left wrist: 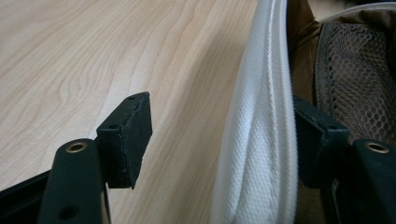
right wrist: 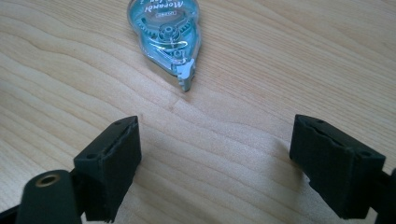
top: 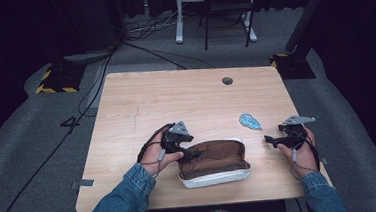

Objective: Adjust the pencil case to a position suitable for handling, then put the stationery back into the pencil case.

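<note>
While the right gripper point(right wrist: 215, 154) sits spread near the tape dispenser point(right wrist: 164, 35), the left gripper point(left wrist: 219, 140) straddles the pouch point(top: 214, 162) rim – jaws apart, not pinching.

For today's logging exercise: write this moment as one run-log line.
left gripper: open, straddling pouch rim | right gripper: open, empty | correction tape: on table, ahead of right fingers

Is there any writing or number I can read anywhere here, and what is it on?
"4": dark figure on the grey floor left of the table.
Script word on the blue tape dispenser, seen upside down: roughly "Monami", not sure.
Small label line beside it on the dispenser: too small to read.
White and brown case: no writing seen.
</note>
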The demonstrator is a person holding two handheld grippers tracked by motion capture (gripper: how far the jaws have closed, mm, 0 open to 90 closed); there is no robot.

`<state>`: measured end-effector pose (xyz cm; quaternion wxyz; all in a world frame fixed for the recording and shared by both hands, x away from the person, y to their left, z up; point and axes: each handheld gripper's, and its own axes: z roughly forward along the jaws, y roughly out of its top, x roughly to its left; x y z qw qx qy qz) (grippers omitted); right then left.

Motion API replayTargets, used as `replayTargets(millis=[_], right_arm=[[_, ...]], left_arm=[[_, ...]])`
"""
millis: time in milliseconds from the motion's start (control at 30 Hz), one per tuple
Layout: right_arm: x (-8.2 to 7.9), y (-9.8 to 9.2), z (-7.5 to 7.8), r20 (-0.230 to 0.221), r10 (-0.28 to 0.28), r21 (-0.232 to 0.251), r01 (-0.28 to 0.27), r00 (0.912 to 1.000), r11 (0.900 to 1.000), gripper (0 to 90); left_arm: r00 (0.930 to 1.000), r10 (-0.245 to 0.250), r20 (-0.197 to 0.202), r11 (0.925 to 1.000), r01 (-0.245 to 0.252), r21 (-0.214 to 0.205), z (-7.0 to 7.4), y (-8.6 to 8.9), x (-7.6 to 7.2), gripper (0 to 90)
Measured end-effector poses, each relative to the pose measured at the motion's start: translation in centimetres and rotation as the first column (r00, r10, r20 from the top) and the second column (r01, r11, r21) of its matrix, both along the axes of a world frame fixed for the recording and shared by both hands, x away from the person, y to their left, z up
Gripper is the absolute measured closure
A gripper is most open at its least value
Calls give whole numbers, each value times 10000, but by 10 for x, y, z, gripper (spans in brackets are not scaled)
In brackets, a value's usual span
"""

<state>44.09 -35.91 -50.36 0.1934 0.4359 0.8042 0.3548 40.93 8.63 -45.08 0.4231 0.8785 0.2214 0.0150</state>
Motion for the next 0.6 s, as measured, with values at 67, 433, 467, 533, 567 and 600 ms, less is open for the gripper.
replayTargets(millis=[67, 433, 467, 533, 567, 600], right_arm=[[0, 0, 0, -16, 14, 9, -14, 10000, 10000, 167], [4, 3, 0, -20, 165, -4, -165, 9999, 9999, 160], [5, 3, 0, -22, 174, -5, -174, 9998, 9998, 160], [5, 3, 0, -24, 157, -5, -157, 9999, 9999, 160], [5, 3, 0, -25, 153, -4, -153, 9999, 9999, 160], [5, 3, 0, -27, 151, -3, -151, 9999, 9999, 161]], left_arm=[[9999, 61, 127, 10000, -61, -55, 3, 3, -2, 298], [9963, 527, 672, 9984, -513, -224, 17, 25, -11, 270], [9959, 545, 728, 9984, -535, -163, 17, 27, -12, 270], [9943, 667, 833, 9977, -657, -146, 19, 33, -14, 267], [9939, 703, 846, 9975, -690, -182, 20, 35, -14, 266], [9934, 751, 870, 9971, -737, -201, 21, 38, -15, 265]])
